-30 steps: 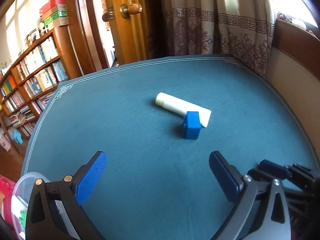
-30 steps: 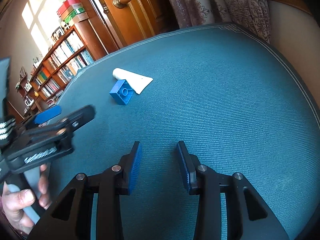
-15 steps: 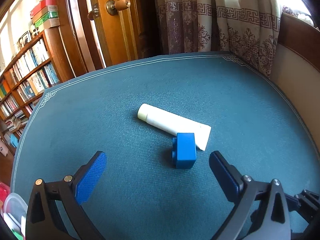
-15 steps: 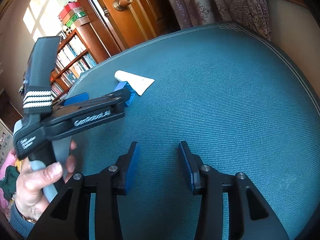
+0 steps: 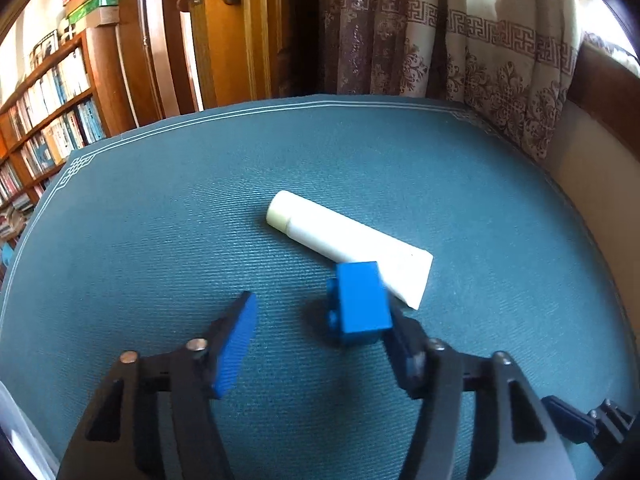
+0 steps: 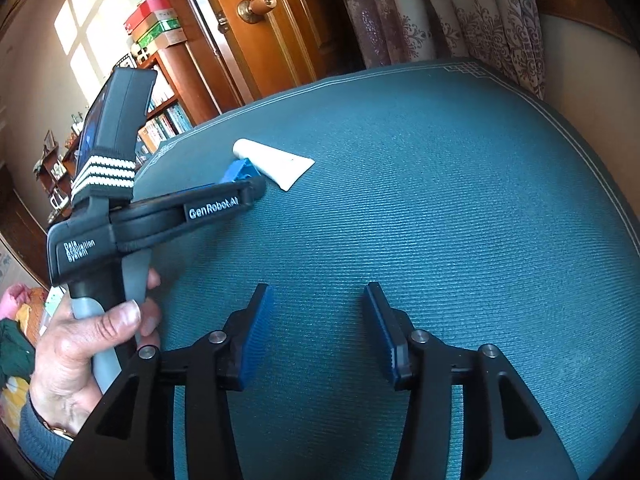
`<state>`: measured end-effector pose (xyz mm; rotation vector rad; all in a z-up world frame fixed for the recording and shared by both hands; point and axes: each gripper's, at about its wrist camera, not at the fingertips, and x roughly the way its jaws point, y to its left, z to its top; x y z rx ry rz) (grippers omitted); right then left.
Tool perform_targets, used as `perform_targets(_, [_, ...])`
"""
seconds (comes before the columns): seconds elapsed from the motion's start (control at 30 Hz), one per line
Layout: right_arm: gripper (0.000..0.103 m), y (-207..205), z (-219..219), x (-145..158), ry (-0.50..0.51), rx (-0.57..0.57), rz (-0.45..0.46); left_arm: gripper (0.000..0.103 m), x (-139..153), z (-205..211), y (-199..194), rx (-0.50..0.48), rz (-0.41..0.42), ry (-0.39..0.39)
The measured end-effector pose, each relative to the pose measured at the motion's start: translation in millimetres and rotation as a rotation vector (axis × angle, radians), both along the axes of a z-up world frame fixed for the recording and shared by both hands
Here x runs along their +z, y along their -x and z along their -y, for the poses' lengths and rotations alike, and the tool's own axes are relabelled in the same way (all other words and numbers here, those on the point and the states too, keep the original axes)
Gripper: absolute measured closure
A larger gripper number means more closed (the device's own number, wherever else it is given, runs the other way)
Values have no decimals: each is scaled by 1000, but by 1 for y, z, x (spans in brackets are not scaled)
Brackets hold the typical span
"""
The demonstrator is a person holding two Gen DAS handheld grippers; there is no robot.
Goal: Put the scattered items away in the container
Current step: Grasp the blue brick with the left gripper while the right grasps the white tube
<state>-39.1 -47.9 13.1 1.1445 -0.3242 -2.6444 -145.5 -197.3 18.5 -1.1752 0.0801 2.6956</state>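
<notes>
left hand-held gripper point(image 5: 320, 320) parted around boxy blue brick point(image 5: 358, 304) | brick touches smooth cream tube point(image 5: 348, 242) | right hand-held gripper point(image 6: 318, 330) released | ribbed teal table point(image 5: 480, 208)

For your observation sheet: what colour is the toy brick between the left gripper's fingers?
Blue; the brick shows best in the left wrist view.

Black grippers point(image 6: 317, 330) — blue ribbed pads point(image 6: 256, 340), silver screws, prob. wristwatch point(image 6: 60, 432).

A lived-in home, a study perhaps: full bookshelves point(image 5: 44, 120) by the wooden door point(image 5: 236, 40), patterned curtains point(image 5: 460, 48), and a teal cloth over the counter point(image 5: 160, 220).
</notes>
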Motion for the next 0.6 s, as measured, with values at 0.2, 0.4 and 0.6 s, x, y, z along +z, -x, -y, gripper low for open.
perform_targets(0.2, [47, 4, 6, 0, -35, 12, -5, 70, 3, 18, -8, 12, -11, -46])
perform_targets(0.4, [47, 30, 17, 3, -108, 32, -8, 70, 4, 44, -9, 98, -24, -81])
perform_targets(0.6, [47, 82, 27, 6, -131, 33, -12, 70, 4, 63, -6, 158, -35, -113])
